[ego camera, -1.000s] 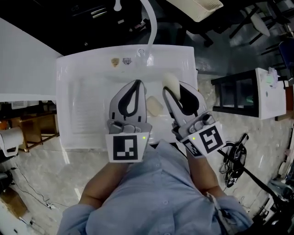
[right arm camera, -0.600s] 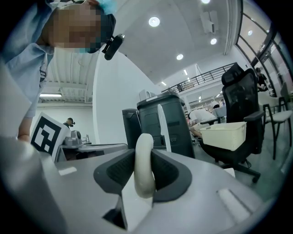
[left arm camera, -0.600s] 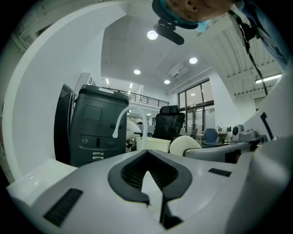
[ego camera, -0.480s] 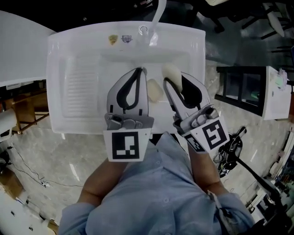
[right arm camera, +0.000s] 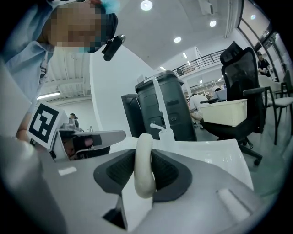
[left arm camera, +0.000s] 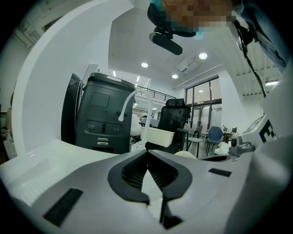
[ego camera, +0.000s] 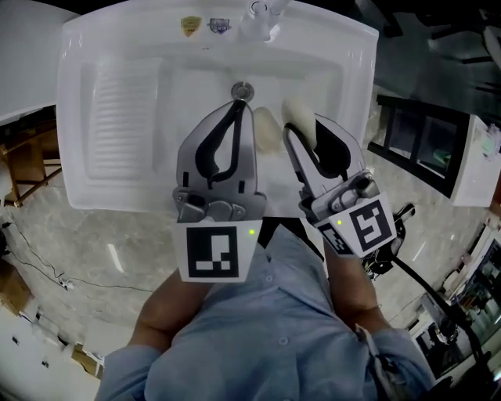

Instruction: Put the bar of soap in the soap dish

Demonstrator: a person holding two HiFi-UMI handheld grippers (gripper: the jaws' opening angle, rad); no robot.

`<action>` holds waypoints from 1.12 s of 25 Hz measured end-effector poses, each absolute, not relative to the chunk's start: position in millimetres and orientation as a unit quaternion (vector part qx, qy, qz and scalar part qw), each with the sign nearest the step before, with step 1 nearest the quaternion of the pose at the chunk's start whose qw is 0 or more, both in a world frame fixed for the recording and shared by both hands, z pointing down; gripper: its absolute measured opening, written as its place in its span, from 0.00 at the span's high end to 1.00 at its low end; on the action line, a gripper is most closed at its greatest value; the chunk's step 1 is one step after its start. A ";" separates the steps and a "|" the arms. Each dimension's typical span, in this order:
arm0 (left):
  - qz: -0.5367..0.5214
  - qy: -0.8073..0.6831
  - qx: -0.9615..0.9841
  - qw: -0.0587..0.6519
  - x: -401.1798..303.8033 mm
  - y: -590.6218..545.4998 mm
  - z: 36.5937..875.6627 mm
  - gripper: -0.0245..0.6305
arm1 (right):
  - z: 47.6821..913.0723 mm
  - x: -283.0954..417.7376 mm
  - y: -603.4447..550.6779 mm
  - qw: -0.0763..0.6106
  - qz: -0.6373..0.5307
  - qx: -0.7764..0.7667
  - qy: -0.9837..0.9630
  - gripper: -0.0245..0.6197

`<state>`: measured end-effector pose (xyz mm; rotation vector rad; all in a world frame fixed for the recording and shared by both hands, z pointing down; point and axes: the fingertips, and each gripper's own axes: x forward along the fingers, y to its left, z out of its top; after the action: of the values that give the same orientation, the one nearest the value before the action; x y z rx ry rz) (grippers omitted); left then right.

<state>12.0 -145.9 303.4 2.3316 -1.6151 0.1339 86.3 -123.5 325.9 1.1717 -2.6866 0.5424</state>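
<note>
A pale cream bar of soap [ego camera: 298, 114] [right arm camera: 143, 170] stands on edge between the pads of my right gripper [ego camera: 296, 129] [right arm camera: 144, 157], which is shut on it over the right part of the white sink basin [ego camera: 78, 47]. A cream soap dish [ego camera: 266, 130] lies in the basin, between the two grippers and just left of the soap. My left gripper [ego camera: 237, 119] [left arm camera: 147, 153] hovers left of the dish with its fingertips touching and nothing between them.
The drain [ego camera: 243, 90] sits just beyond the left gripper's tips, with the faucet base [ego camera: 262, 16] at the back rim. A ribbed washboard slope [ego camera: 117, 117] fills the basin's left side. Dark furniture and cables stand on the floor to the right of the sink.
Both grippers have sunk toward the basin, side by side, and the sink now sits higher in the head view. The soap has stayed in the right gripper.
</note>
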 end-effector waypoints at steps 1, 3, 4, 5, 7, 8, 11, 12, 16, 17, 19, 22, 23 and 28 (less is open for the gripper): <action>0.047 -0.563 0.811 0.154 11.3 -146.2 306.6 0.95 | 331.4 85.6 -122.7 0.084 0.185 0.390 -0.898 0.80; 0.047 -0.565 0.808 0.160 9.5 -147.0 312.5 0.95 | 342.5 84.4 -121.0 0.091 0.192 0.387 -0.897 0.80; 0.047 -0.565 0.807 0.162 8.5 -147.5 315.5 0.95 | 348.4 84.0 -120.3 0.094 0.196 0.386 -0.896 0.80; 0.048 -0.566 0.807 0.165 7.3 -147.9 318.9 0.95 | 354.5 83.6 -119.6 0.098 0.200 0.385 -0.896 0.80; 0.051 -0.567 0.805 0.170 4.5 -148.7 325.8 0.95 | 366.3 82.8 -118.4 0.105 0.209 0.382 -0.894 0.80; 0.052 -0.568 0.804 0.171 2.9 -149.4 328.7 0.95 | 371.5 82.2 -117.9 0.108 0.212 0.381 -0.893 0.80; 0.055 -0.570 0.802 0.173 -1.1 -151.9 335.7 0.95 | 384.5 80.1 -116.8 0.114 0.222 0.376 -0.892 0.80; 0.057 -0.571 0.800 0.175 -2.6 -152.3 337.8 0.95 | 388.3 79.0 -116.1 0.115 0.225 0.374 -0.892 0.80; 0.059 -0.576 0.794 0.184 -9.7 -152.9 346.5 0.95 | 404.5 73.5 -112.8 0.122 0.236 0.367 -0.891 0.80; 0.059 -0.578 0.792 0.186 -11.9 -153.5 348.4 0.95 | 408.8 72.3 -112.0 0.125 0.238 0.366 -0.891 0.80; 0.057 -0.580 0.790 0.188 -15.9 -155.7 350.7 0.95 | 417.4 70.8 -111.3 0.131 0.243 0.363 -0.890 0.80; 0.054 -0.581 0.789 0.191 -18.5 -158.3 353.4 0.95 | 428.8 70.6 -111.2 0.139 0.248 0.359 -0.889 0.80; 0.053 -0.581 0.789 0.193 -18.7 -158.4 354.7 0.95 | 431.9 71.0 -111.0 0.141 0.250 0.359 -0.888 0.80; 0.051 -0.580 0.787 0.205 -17.2 -160.5 364.0 0.95 | 445.8 73.6 -112.3 0.151 0.263 0.356 -0.884 0.80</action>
<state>-17.2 -160.5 364.0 2.1934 -1.6174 0.1435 73.6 -112.3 445.8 1.0221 -2.5377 0.7538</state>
